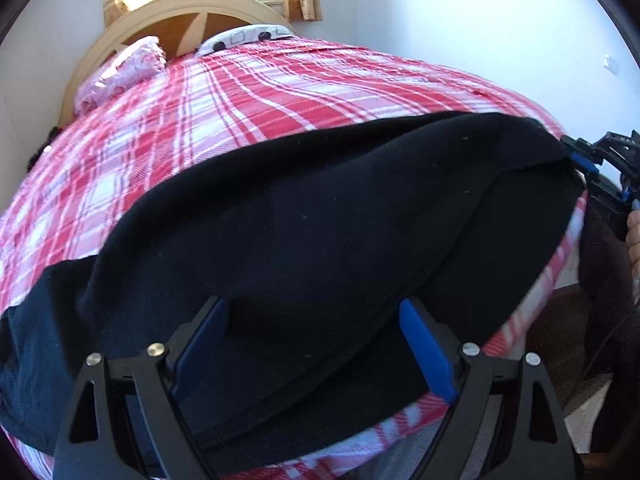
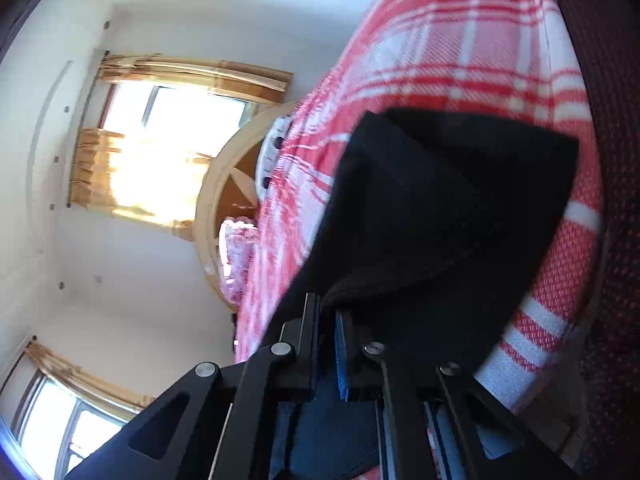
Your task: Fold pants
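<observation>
Pants (image 1: 304,232) on plaid bed (image 1: 248,92).

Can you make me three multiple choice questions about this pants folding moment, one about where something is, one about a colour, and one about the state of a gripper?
1. Where do the black pants lie?
A. On the checked bedspread, near its edge
B. On the floor
C. Over the headboard

2. What colour are the pads on the left gripper?
A. Red
B. Blue
C. Yellow

3. How does the right gripper stand?
A. Wide open, clear of the cloth
B. Shut on a pillow
C. Shut on an edge of the pants

Answers:
1 A: the left wrist view shows the dark cloth spread on the red and white checks by the bed's edge.
2 B: both open fingers carry blue pads.
3 C: in the right wrist view the fingers are together with black fabric pinched between them.
</observation>
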A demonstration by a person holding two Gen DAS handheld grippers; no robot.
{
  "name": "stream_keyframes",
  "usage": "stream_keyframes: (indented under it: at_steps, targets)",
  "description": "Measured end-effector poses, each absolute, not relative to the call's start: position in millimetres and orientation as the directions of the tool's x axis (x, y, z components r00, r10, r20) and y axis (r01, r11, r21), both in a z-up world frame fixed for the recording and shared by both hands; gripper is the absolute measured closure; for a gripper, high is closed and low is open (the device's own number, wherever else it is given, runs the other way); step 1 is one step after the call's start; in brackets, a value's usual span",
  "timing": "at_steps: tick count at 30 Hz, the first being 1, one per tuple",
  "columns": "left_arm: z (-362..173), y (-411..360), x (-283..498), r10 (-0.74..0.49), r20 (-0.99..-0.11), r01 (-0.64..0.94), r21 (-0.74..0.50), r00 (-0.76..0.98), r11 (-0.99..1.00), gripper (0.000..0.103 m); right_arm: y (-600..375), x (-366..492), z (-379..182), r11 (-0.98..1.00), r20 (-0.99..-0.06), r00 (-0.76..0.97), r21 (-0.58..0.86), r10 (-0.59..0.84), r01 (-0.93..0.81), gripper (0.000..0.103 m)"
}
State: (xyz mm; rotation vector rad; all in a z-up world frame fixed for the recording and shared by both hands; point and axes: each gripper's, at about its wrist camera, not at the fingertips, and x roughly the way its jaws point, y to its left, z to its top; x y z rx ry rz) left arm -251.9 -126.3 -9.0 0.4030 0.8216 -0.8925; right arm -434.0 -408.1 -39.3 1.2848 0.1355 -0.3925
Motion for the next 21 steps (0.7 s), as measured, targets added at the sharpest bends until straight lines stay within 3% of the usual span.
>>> stream_keyframes:
  at_steps: [4, 5, 7, 8, 12, 13, 15, 16, 17, 18, 20, 21]
  targets:
    - [-13, -134, -259, -0.530, -0.771, 0.825, -0.011, 0.352, 0.565, 0.012, -409, -437, -31, 0.184, -0.287, 0.940, 0.929, -0.183, 0.320, 0.094]
    - [-16, -137, -261, -0.519, -0.772, 0.826, 0.015, 0.368, 0.563, 0.009, -408, -437, -30, 0.181, -0.287, 0.941, 0.930, -0.182, 0.319, 0.087]
    - [-16, -139, -265, -0.521, -0.759, 0.826, 0.039, 0.390, 0.562, 0.008, -408, -440, -30, 0.163, -0.305, 0.936, 0.929, -0.176, 0.333, 0.055]
    - [-16, -140, -265, -0.521, -0.760, 0.825, 0.037, 0.390, 0.564, 0.007, -407, -441, -32, 0.152, -0.310, 0.933, 0.929, -0.180, 0.338, 0.034]
    - [-16, -137, -267, -0.535, -0.754, 0.832, 0.027, 0.381, 0.554, 0.010, -402, -447, -45, 0.132, -0.376, 0.903, 0.904, -0.206, 0.407, 0.031]
    - [-15, -138, -265, -0.541, -0.752, 0.838, 0.028, 0.376, 0.544, 0.016, -402, -447, -46, 0.138, -0.389, 0.898, 0.897, -0.205, 0.420, 0.031]
    - [-12, -138, -268, -0.553, -0.747, 0.850, 0.030, 0.369, 0.526, 0.027, -400, -450, -48, 0.152, -0.391, 0.895, 0.892, -0.215, 0.427, 0.035]
    - [-11, -137, -270, -0.559, -0.744, 0.855, 0.031, 0.366, 0.518, 0.039, -404, -447, -45, 0.162, -0.389, 0.894, 0.890, -0.224, 0.427, 0.041]
    - [-9, -137, -270, -0.566, -0.741, 0.860, 0.030, 0.361, 0.509, 0.051, -405, -444, -43, 0.174, -0.394, 0.889, 0.882, -0.233, 0.437, 0.063]
    - [-7, -137, -269, -0.569, -0.741, 0.862, 0.027, 0.357, 0.505, 0.057, -407, -440, -42, 0.190, -0.404, 0.885, 0.873, -0.231, 0.449, 0.085]
    - [-4, -136, -264, -0.572, -0.740, 0.858, 0.013, 0.354, 0.514, 0.081, -410, -432, -39, 0.216, -0.414, 0.883, 0.862, -0.222, 0.458, 0.095]
    - [-3, -135, -259, -0.580, -0.741, 0.856, -0.012, 0.339, 0.516, 0.085, -410, -430, -35, 0.239, -0.419, 0.879, 0.851, -0.229, 0.468, 0.097]
